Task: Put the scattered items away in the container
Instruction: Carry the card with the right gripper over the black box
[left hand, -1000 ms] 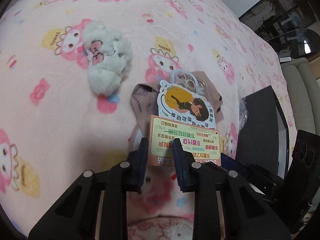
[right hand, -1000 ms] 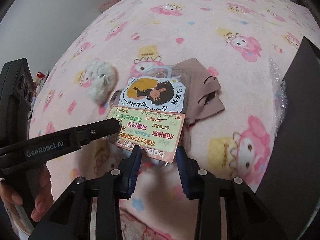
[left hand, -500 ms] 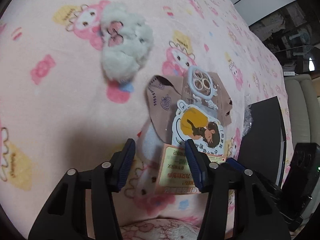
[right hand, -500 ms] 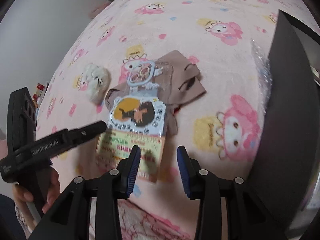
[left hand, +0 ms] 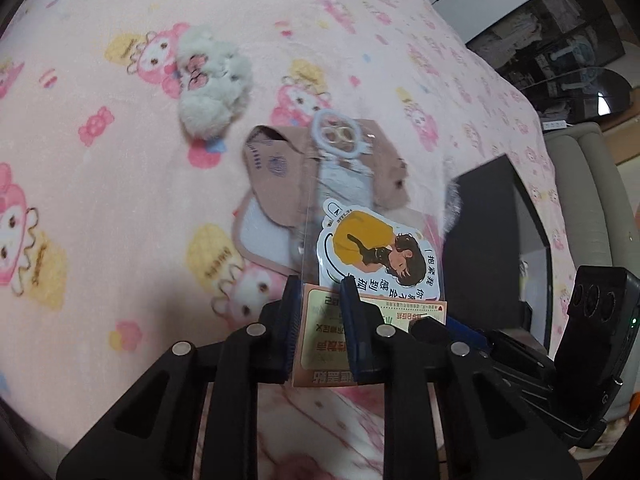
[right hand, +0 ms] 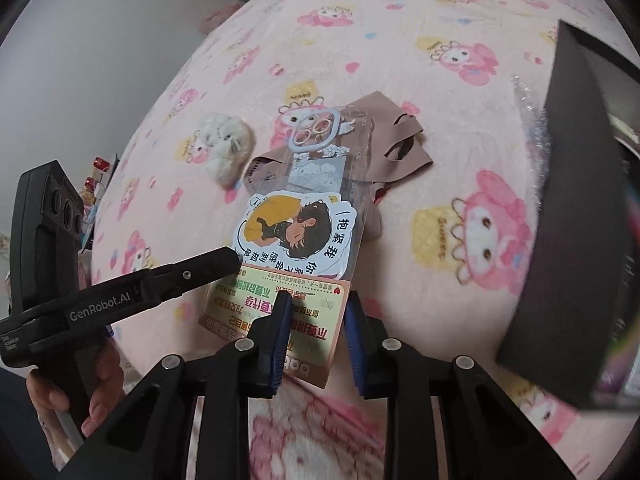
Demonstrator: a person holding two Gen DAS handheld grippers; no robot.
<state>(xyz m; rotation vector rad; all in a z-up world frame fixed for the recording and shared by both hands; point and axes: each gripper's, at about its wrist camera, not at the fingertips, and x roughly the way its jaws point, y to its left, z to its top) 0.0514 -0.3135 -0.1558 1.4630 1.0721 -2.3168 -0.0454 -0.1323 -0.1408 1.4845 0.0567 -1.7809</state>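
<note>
A clear packet with a cartoon sticker and a pink card (left hand: 362,280) (right hand: 296,256) lies on the pink blanket, over a tan cloth (left hand: 280,176) (right hand: 400,152). My left gripper (left hand: 318,320) is narrowed around the packet's near left edge; its arm (right hand: 160,284) reaches in from the left in the right wrist view. My right gripper (right hand: 316,320) sits over the card's near end, jaws a little apart. A white plush toy (left hand: 212,84) (right hand: 224,144) lies further left. The black box (left hand: 496,248) (right hand: 580,216) stands at the right.
The pink cartoon blanket (left hand: 100,184) covers the whole bed. Crinkly clear wrap (right hand: 532,128) lies against the black box's left side. A sofa (left hand: 584,208) and a glass table stand beyond the bed's right edge.
My left gripper has closed in from wide open onto the packet's left edge. My right gripper has moved forward over the card. The packet has shifted slightly.
</note>
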